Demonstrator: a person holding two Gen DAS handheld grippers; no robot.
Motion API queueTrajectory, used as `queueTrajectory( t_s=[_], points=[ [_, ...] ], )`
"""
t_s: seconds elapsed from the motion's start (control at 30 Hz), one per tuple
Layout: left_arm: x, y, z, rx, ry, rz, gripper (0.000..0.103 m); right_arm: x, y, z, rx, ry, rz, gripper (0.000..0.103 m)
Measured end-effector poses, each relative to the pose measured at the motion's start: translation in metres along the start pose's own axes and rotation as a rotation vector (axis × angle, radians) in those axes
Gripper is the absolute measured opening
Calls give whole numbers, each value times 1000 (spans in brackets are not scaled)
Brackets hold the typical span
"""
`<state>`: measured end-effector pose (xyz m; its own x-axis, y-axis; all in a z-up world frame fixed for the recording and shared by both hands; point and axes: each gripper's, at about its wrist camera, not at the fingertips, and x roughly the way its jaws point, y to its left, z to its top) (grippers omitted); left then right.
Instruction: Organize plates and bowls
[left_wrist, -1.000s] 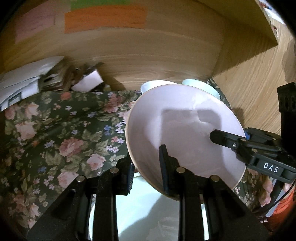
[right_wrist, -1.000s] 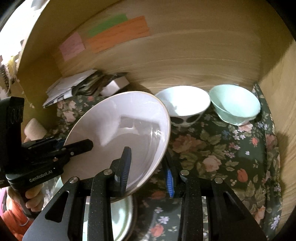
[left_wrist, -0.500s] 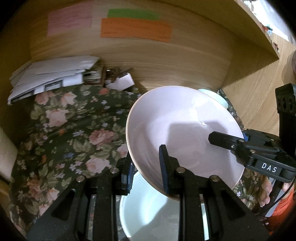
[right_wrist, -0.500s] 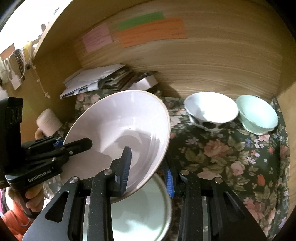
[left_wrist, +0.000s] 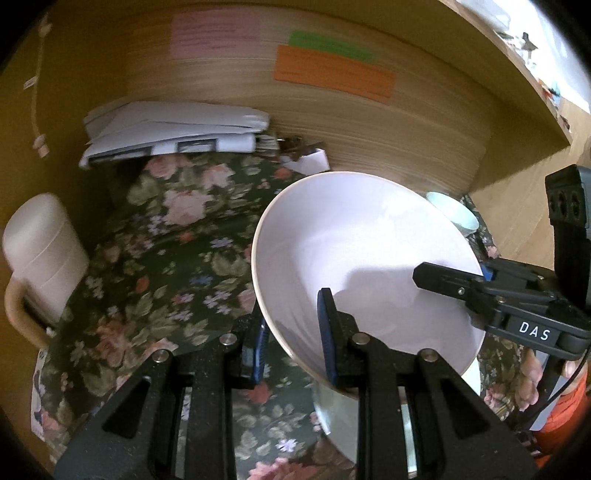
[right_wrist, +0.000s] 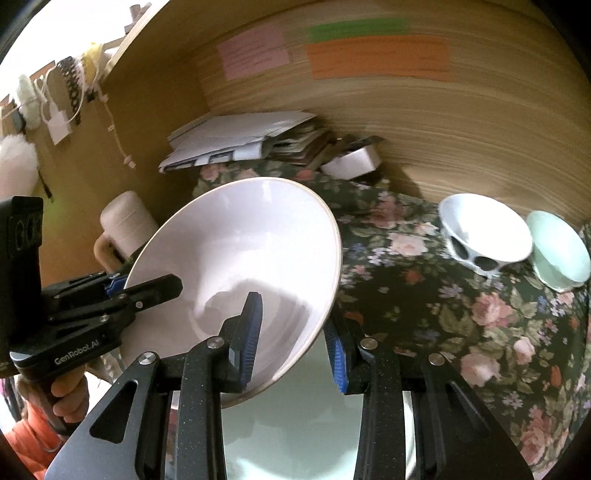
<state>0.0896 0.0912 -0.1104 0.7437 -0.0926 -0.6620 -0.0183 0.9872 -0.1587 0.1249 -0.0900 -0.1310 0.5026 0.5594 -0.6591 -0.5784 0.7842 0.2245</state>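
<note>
A large pale pink bowl (left_wrist: 365, 266) hangs in the air above the flowered cloth, held by both grippers. My left gripper (left_wrist: 293, 338) is shut on its left rim. My right gripper (right_wrist: 293, 339) is shut on its right rim, and the bowl also shows in the right wrist view (right_wrist: 236, 258). A pale green plate (right_wrist: 314, 424) lies on the cloth right below the bowl; its edge shows in the left wrist view (left_wrist: 340, 424). A white bowl with cut-out holes (right_wrist: 484, 240) and a mint green bowl (right_wrist: 559, 251) stand at the back right.
A cream mug (left_wrist: 40, 247) stands at the left wall. A stack of papers (left_wrist: 173, 129) and a small white box (right_wrist: 352, 160) lie against the wooden back wall. Coloured notes (right_wrist: 376, 57) stick to that wall. A wooden side wall (left_wrist: 517, 218) closes the right.
Both grippers have lifted the pink bowl up and back from the cloth. The plate below and the mug at the left have come into view.
</note>
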Motion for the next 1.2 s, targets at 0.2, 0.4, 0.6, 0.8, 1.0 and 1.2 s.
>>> queueTrajectory(
  t_s=[0.2, 0.4, 0.6, 0.8, 1.0, 1.2],
  points=[
    [-11, 23, -10, -40, -7, 33, 25, 13, 24, 2, -40, 27, 33, 30],
    [-22, 45, -23, -81, -11, 64, 25, 28, 44, 1, -72, 67, 59, 30],
    [-27, 62, -36, -112, -8, 92, 25, 45, 60, -1, -109, 105, 79, 30],
    [-30, 78, -49, -138, -1, 114, 25, 61, 68, -4, -124, 147, 90, 30],
    [-26, 88, -58, -163, 12, 125, 25, 78, 74, -9, -139, 192, 93, 30],
    [-19, 95, -64, -177, 32, 142, 25, 92, 77, -11, -145, 244, 107, 30]
  ],
)
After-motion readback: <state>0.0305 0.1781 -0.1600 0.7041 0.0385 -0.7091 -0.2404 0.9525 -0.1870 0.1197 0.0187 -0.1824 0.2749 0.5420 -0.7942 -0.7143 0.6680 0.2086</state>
